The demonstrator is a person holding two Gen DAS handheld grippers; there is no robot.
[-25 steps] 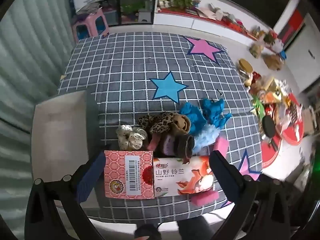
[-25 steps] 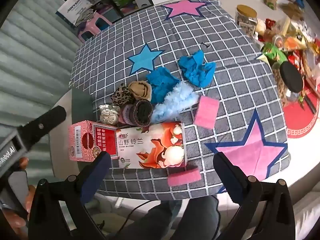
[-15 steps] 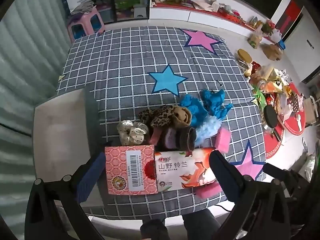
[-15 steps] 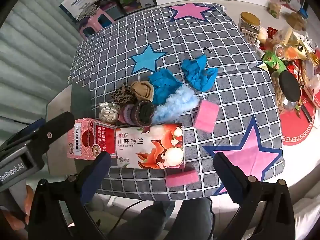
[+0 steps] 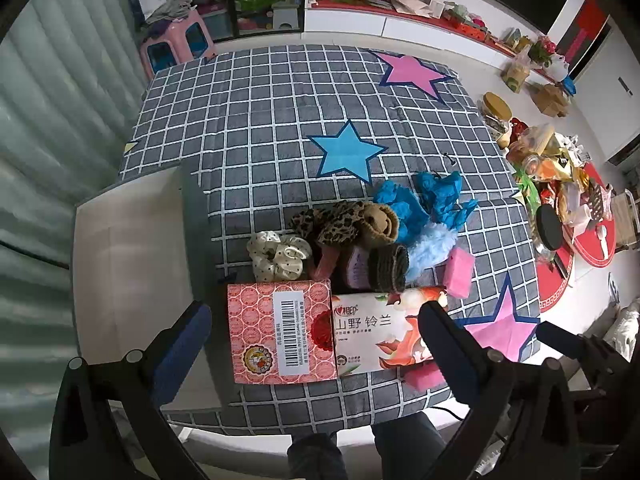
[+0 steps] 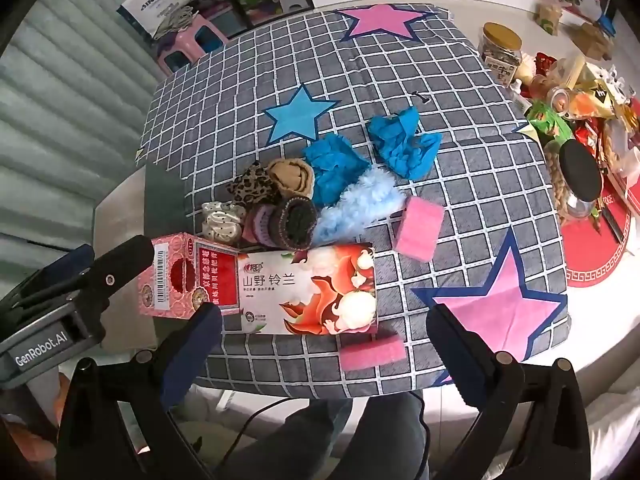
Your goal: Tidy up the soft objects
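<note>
Left wrist view: the left gripper (image 5: 312,334) hangs with its jaws spread wide and nothing between them, above a red patterned box (image 5: 280,332) and a floral printed box (image 5: 380,330) lying side by side at the near edge of a grey checked cloth (image 5: 280,120). Just beyond the boxes sits the heap of soft things: a cream dotted scrunchie (image 5: 276,256), a leopard-print scrunchie (image 5: 336,222), a tan knitted roll (image 5: 380,220), a dark knitted roll (image 5: 390,268), crumpled blue cloths (image 5: 436,200) and a pale blue fluffy piece (image 5: 432,246). A pink sponge (image 5: 460,268) lies to the right of the heap. In the right wrist view, the right gripper (image 6: 320,346), also spread wide and empty, points steeply down over the floral box, with a second pink sponge (image 6: 372,352) between its fingers at the cloth's near edge. The left gripper shows at that view's left edge, beside the red box.
</note>
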